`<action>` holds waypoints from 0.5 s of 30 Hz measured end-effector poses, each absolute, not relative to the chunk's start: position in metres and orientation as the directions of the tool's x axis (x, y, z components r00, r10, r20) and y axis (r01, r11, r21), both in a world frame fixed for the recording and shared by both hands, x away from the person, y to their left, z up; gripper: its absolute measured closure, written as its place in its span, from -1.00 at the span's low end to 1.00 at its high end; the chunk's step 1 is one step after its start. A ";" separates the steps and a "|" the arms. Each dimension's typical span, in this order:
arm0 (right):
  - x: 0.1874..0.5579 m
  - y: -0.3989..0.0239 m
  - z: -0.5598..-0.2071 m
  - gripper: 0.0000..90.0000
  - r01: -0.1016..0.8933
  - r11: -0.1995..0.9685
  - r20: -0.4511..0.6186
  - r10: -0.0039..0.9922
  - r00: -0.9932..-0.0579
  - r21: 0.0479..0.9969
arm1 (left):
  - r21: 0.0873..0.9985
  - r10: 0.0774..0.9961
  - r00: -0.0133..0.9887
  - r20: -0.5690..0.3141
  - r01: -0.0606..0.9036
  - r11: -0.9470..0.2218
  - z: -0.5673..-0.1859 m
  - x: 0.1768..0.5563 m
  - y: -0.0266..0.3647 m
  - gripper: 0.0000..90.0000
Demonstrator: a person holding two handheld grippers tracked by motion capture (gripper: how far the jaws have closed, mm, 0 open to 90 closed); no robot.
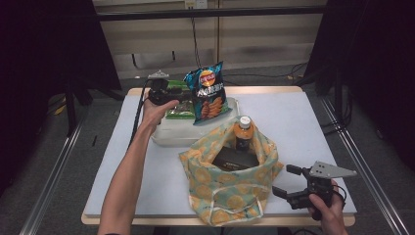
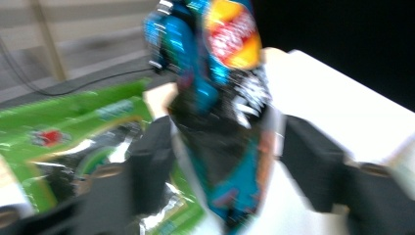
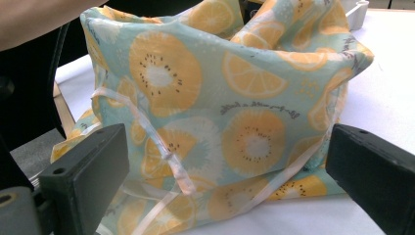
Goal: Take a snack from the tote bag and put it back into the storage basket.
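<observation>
Fruit-print bag [image 1: 230, 181] sits nearest, right gripper [image 1: 289, 184] released at its 3 o'clock. Left gripper [image 1: 182, 97] grasps the chip packet [image 1: 209, 93]; lower it upright into the bag's mouth beside the bottle [image 1: 243, 131].

Table [image 1: 303, 127] has a white top w/ light wood edge, sitting on grey floor [image 1: 73, 166]. Metal rails [image 1: 49, 181] run at approx 8 and 4 o'clock. Beige slatted wall [image 1: 264, 34] at 12, cables [image 1: 195, 39] hanging down it. Dark curtains [image 1: 44, 44] both sides, dim-ish light.

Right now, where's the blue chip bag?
In the high view, the blue chip bag stands over the white tray beside the left gripper, behind the fruit-print bag.
</observation>
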State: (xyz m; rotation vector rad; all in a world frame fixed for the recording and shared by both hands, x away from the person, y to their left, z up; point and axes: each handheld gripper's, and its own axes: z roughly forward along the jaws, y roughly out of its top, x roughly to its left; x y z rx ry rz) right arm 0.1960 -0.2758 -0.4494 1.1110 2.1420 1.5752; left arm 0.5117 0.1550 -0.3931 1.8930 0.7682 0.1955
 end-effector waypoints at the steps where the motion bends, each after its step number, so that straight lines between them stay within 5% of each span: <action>1: 0.196 -0.276 -0.449 -0.96 0.421 0.122 0.220 0.706 -0.673 0.899 | 0.864 0.571 0.795 -0.204 0.420 -0.277 -0.394 0.509 0.155 0.17; 4: 0.196 -0.276 -0.449 -0.95 0.421 0.122 0.218 0.709 -0.671 0.899 | 0.837 0.513 0.836 -0.194 0.414 -0.358 -0.401 0.505 0.147 0.67; 7: 0.197 -0.275 -0.449 -0.95 0.422 0.124 0.217 0.709 -0.671 0.898 | 0.816 0.485 0.853 -0.194 0.415 -0.402 -0.410 0.505 0.134 0.96; 15: 0.197 -0.277 -0.449 -0.95 0.421 0.121 0.220 0.706 -0.673 0.899 | 0.746 0.466 0.862 -0.199 0.442 -0.499 -0.441 0.514 0.104 1.00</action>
